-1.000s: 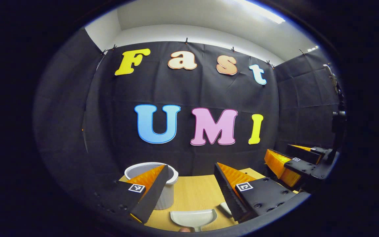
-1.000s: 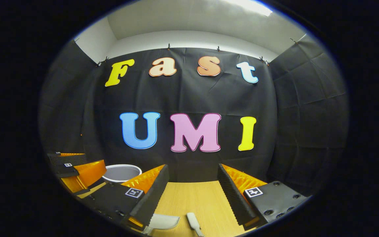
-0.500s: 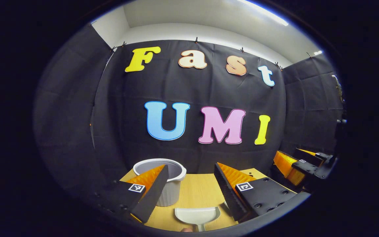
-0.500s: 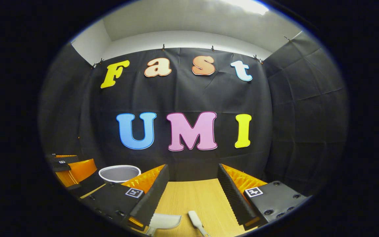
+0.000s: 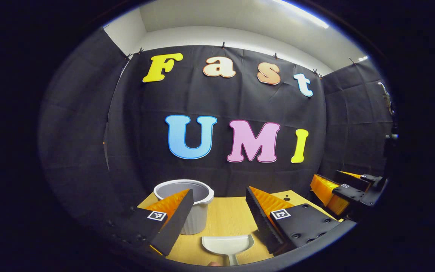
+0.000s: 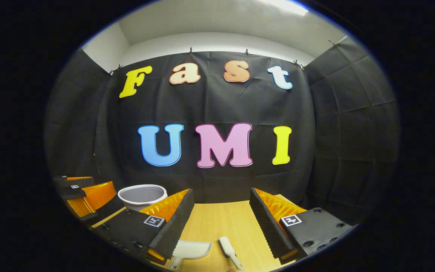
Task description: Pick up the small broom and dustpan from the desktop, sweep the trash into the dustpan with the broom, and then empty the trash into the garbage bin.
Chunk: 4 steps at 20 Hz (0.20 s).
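Two grippers are mine, one in each hand, and both stand spread wide with nothing between their fingers. Each finger carries a small square black-and-white marker tag; I see no readable writing on the tools.

In the left gripper view, my left gripper (image 5: pixel 217 219) hovers over the wooden desktop (image 5: pixel 225 219), and the white dustpan (image 5: pixel 227 244) lies flat just below and between its fingers, handle toward me. Farther off, partly behind my left finger, stands the grey garbage bin (image 5: pixel 198 206), upright near the desk's far left corner; what I can see of its inside looks bare, though I cannot see the bottom. Off to the right, my right gripper (image 5: pixel 340 190) floats past the desk's edge.

In the right gripper view, the right gripper (image 6: pixel 221 223) also hangs above the desktop (image 6: pixel 221 219). The small broom (image 6: pixel 230 252) lies between its fingers, tilted, apart from the dustpan (image 6: pixel 189 251) at its left. Beyond sits the garbage bin (image 6: pixel 142 195), with the left gripper (image 6: pixel 89 196) beside it.
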{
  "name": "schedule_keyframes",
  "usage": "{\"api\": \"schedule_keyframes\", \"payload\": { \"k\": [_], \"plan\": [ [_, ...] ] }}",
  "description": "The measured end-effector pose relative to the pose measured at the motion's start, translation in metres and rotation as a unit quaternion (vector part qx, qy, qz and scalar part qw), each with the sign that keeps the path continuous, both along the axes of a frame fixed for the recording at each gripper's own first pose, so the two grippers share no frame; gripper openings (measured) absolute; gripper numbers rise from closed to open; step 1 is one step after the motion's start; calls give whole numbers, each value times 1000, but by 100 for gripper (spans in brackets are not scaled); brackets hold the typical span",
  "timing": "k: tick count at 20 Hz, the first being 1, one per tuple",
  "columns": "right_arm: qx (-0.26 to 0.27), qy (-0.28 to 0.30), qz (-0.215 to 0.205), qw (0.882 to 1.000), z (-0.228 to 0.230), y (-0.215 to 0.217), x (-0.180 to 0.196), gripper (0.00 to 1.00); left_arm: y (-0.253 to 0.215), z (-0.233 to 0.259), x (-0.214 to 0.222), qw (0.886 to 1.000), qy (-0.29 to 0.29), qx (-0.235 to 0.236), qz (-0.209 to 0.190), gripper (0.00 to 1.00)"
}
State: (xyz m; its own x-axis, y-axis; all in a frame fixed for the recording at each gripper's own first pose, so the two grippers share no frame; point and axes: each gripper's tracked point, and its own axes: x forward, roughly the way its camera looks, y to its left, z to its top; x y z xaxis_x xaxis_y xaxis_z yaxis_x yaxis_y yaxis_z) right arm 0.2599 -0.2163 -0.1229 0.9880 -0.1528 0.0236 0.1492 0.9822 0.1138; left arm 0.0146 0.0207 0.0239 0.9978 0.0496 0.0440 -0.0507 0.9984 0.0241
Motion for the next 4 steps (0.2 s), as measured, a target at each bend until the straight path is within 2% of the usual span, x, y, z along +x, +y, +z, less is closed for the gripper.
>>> {"api": "schedule_keyframes", "payload": {
  "k": [4],
  "plan": [
    [7, 12, 3, 1000, -3, 0, 0, 96, 7, -4, -2, 1000, 6, -2, 6, 83]
  ]
}}
